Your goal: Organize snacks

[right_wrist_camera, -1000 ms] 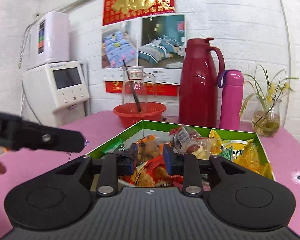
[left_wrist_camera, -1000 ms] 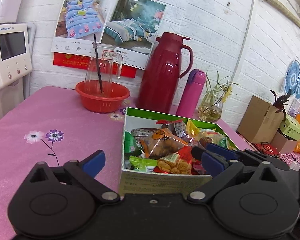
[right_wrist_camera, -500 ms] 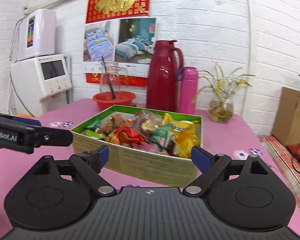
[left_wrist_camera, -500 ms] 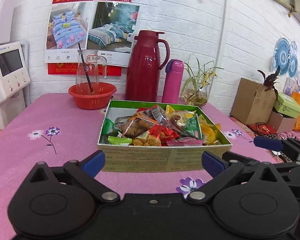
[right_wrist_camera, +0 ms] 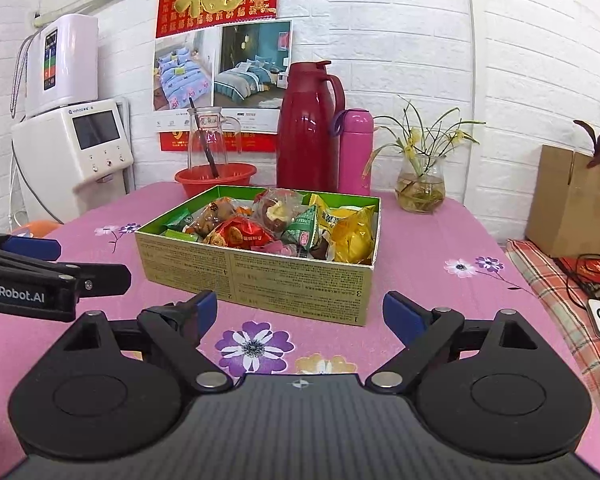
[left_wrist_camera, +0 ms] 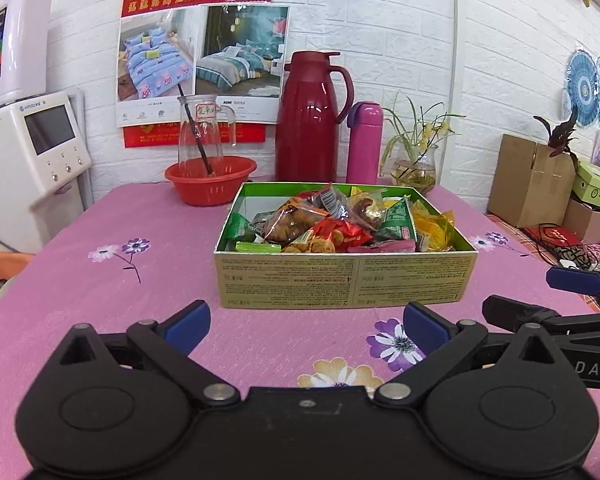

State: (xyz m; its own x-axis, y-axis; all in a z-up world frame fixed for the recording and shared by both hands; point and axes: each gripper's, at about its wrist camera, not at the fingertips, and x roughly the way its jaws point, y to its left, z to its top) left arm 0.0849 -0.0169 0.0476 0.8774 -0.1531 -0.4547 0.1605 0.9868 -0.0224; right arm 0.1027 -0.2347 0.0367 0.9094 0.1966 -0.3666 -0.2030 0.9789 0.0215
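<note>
Snack box (left_wrist_camera: 346, 280): shallow card tray, green inside, printed text on its near wall; stands flat on the pink flowered tablecloth (left_wrist_camera: 140, 280). Landmark for all entries below.

Snacks (left_wrist_camera: 328, 224): wrapped packets heaped loosely inside the box. A red packet (right_wrist_camera: 240, 236) lies near the front wall, a green triangular packet (right_wrist_camera: 306, 228) toward the middle, yellow packets (right_wrist_camera: 352, 232) at the right end, small green packets (left_wrist_camera: 238, 226) at the left end.

Left gripper (left_wrist_camera: 306, 322): in front of the box, apart from it, blue-padded fingers (left_wrist_camera: 188, 322) spread wide with nothing between them.

Right gripper (right_wrist_camera: 300, 314): in front of the box and toward its right corner, not touching; jaws likewise wide apart and empty.

Red basin (left_wrist_camera: 210, 180): behind the box's left rear corner, with a glass jug (left_wrist_camera: 204, 136) standing in it and a dark stick in the jug.

Red thermos jug (left_wrist_camera: 310, 120): directly behind the box, upright.

Pink flask (left_wrist_camera: 364, 142): just right of the thermos, behind the box.

Glass vase (right_wrist_camera: 420, 188): behind the box's right rear corner, holding a thin-leaved plant.

White appliance (left_wrist_camera: 28, 160): well left of the box, off the table.

Cardboard carton (left_wrist_camera: 530, 180): well right of the box, beyond the table edge.
</note>
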